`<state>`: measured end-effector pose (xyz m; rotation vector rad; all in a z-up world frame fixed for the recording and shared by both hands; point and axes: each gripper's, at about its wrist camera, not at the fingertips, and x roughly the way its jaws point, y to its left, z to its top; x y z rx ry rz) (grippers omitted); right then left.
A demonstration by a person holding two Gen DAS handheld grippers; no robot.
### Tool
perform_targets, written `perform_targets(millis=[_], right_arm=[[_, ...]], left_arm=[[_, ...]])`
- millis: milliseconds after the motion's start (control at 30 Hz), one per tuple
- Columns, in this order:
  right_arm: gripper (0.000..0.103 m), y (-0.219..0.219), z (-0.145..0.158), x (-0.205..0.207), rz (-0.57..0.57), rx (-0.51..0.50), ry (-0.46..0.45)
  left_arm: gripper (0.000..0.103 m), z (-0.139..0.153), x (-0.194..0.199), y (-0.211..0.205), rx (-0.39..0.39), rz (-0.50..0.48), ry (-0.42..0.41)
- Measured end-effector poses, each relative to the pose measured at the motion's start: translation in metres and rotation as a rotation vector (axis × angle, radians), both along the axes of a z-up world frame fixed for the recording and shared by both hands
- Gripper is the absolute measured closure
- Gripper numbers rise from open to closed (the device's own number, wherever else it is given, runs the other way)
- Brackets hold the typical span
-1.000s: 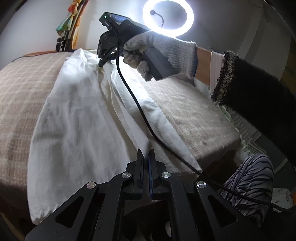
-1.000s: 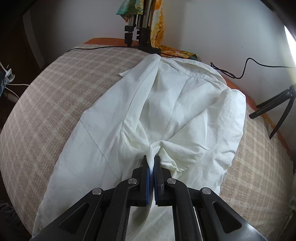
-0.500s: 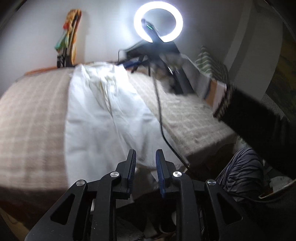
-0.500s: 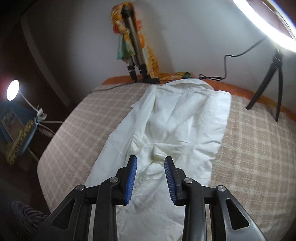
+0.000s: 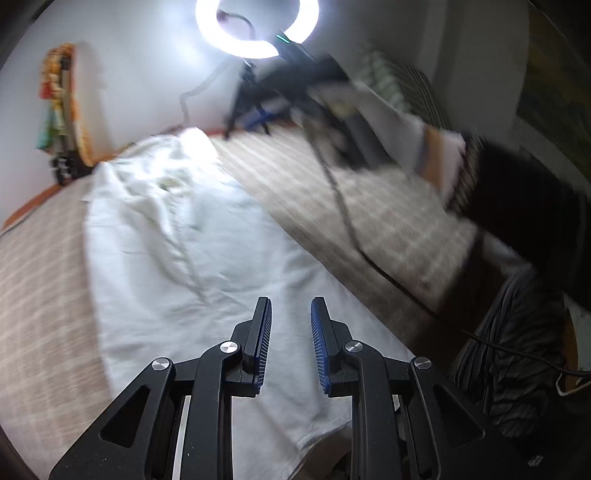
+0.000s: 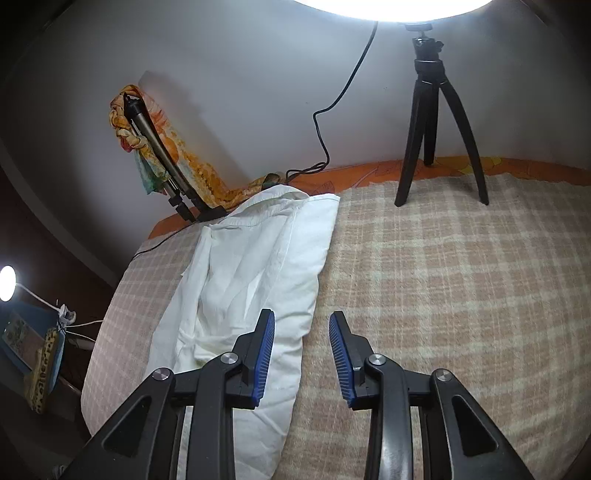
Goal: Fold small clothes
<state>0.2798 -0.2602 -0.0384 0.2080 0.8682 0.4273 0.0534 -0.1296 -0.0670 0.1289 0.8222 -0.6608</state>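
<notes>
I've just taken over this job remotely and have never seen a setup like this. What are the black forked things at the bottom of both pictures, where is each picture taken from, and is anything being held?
There is no robot here. A person holds a two-fingered claw in each hand, and each claw carries a wide-angle camera looking out along its fingers. The black forks are those fingers, with blue pads.

One picture comes from the left claw, the other from the right claw. Both are open and hold nothing.

A white shirt lies on a checked blanket, folded lengthwise into a long strip. A tripod stands on the blanket near the wall, with a ring light above. The left view is blurred.
</notes>
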Motion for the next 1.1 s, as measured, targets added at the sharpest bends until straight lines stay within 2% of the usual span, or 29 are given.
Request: perform_targets(millis=[133, 233, 300, 467, 633, 733, 867, 1000, 1100], right_arm=[[0.068, 0.019, 0.003, 0.031, 0.023, -0.040, 0.004], [0.063, 0.038, 0.007, 0.057, 0.038, -0.079, 0.024], [0.054, 0.051, 0.007, 0.074, 0.058, -0.104, 0.046], [0.054, 0.091, -0.013, 0.113, 0.061, -0.257, 0.158], [0.055, 0.114, -0.039, 0.135, 0.042, -0.387, 0.205], [0.070, 0.119, -0.052, 0.143, 0.033, -0.445, 0.223], [0.098, 0.122, -0.055, 0.141, 0.021, -0.487, 0.197], [0.101, 0.124, -0.038, 0.136, 0.023, -0.467, 0.135], [0.100, 0.127, -0.046, 0.142, 0.062, -0.423, 0.150]], left_arm=[[0.083, -0.022, 0.005, -0.012, 0.036, -0.056, 0.055], [0.083, -0.041, 0.009, -0.017, 0.044, -0.080, 0.119], [0.083, -0.045, 0.007, -0.018, 0.036, -0.088, 0.107], [0.083, -0.045, 0.010, -0.021, 0.021, -0.104, 0.116], [0.083, -0.043, 0.008, -0.023, 0.031, -0.118, 0.094], [0.083, -0.043, 0.011, -0.022, 0.020, -0.119, 0.102], [0.083, -0.042, 0.010, -0.021, 0.021, -0.114, 0.100], [0.083, -0.042, 0.011, -0.021, 0.010, -0.108, 0.107], [0.083, -0.042, 0.011, -0.022, 0.013, -0.113, 0.105]])
